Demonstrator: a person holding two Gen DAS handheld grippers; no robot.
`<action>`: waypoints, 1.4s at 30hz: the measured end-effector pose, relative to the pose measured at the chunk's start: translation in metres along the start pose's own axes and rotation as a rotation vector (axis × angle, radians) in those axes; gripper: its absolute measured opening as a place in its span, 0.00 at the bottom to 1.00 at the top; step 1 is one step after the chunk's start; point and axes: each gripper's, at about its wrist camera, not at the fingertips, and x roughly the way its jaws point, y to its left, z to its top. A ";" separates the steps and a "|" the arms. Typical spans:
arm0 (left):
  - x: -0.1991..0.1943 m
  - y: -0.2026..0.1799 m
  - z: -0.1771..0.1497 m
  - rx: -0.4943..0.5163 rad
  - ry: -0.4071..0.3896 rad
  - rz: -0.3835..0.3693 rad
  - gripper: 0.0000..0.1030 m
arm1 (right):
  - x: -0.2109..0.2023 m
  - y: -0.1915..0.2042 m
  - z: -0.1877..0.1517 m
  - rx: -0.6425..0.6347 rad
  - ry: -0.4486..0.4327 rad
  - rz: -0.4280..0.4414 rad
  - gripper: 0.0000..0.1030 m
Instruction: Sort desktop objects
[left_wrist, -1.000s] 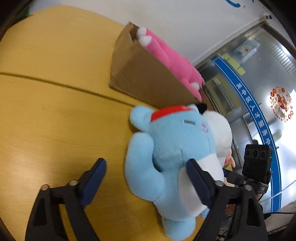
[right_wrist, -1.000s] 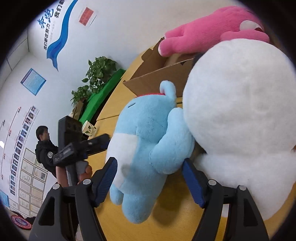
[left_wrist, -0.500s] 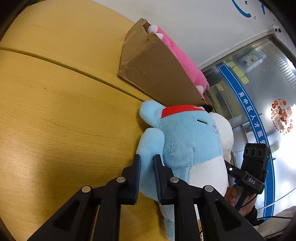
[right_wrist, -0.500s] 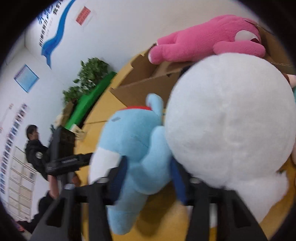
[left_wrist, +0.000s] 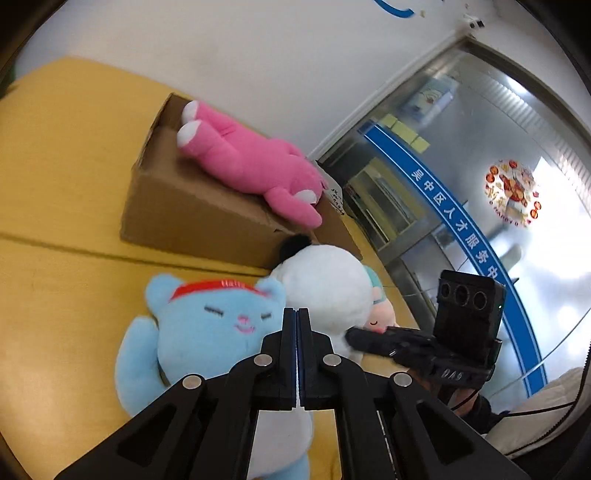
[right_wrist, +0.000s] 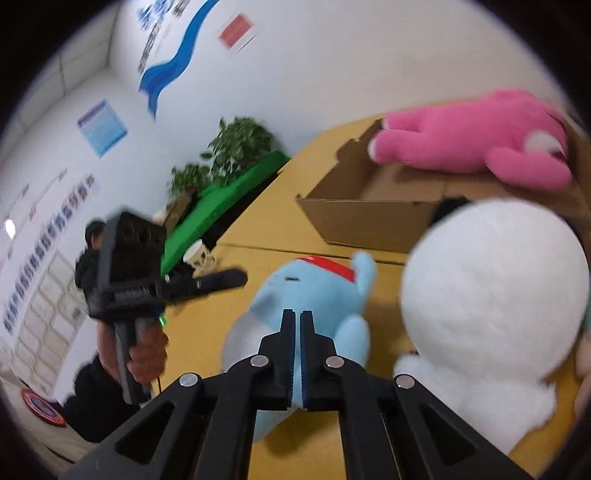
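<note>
A light-blue plush bear (left_wrist: 210, 332) with a red headband lies face up on the yellow table (left_wrist: 55, 184). It touches a round white plush (left_wrist: 325, 284). My left gripper (left_wrist: 297, 314) hovers above the bear, shut with nothing between its pads. The right wrist view shows the same bear (right_wrist: 314, 291) beside the white plush (right_wrist: 491, 302), under my right gripper (right_wrist: 298, 317), which is shut and empty. A pink plush (left_wrist: 251, 166) lies across the open cardboard box (left_wrist: 192, 221) behind them. Each view shows the other gripper: the right gripper (left_wrist: 351, 334) and the left gripper (right_wrist: 242, 277).
A small doll with teal hair (left_wrist: 376, 306) sits behind the white plush. A hand (right_wrist: 147, 354) holds the left gripper's handle. Potted plants (right_wrist: 236, 144), a green bench and a standing person (right_wrist: 88, 251) are beyond the table. A glass door (left_wrist: 480, 166) stands to the right.
Both grippers went from open around the blue bear to shut, then rose and drew back. The bear stays on the table, now turned face up.
</note>
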 end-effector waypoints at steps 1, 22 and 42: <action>0.000 0.002 0.002 0.002 0.002 0.021 0.00 | 0.008 -0.001 0.001 -0.001 0.030 -0.018 0.03; 0.022 0.121 -0.035 -0.202 0.205 0.063 0.33 | 0.051 -0.048 -0.044 0.300 0.141 0.028 0.31; -0.003 -0.008 0.136 0.147 -0.073 0.132 0.24 | -0.021 -0.035 0.120 -0.023 -0.148 0.002 0.26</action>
